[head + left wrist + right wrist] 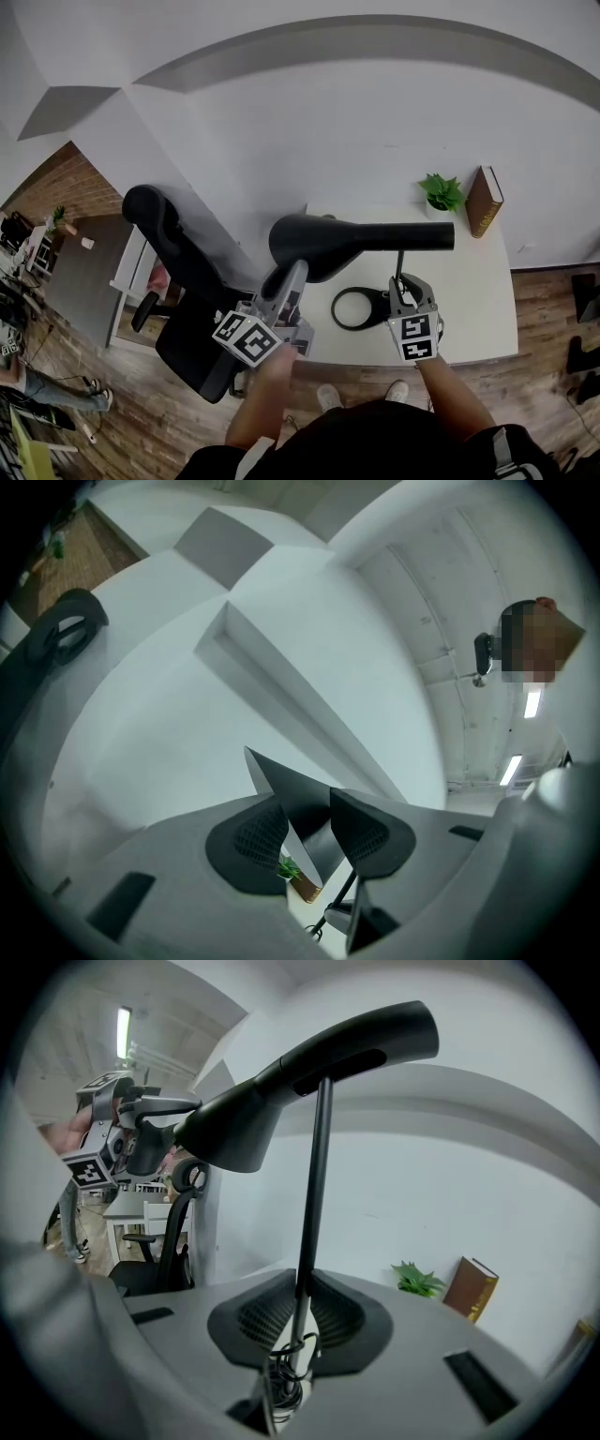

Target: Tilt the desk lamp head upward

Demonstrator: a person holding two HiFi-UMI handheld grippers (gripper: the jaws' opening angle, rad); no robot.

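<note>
One view, its own, shows right gripper [299,1305] clamping lamp pole [317,1166].

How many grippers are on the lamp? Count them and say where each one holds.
2. The left gripper has its jaws on the edge of the lamp head; the right gripper clamps the lamp pole low down.

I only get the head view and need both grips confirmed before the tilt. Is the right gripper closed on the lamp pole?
Observer: Yes, the right gripper has both pads pressed on the pole, low down.
Operator: And the left?
Observer: The left gripper is shut on the thin rim of the lamp head.
Operator: Is the head tilted up yet?
Observer: No; seen from the right gripper view, its wide end sits lower than its rear.
</note>
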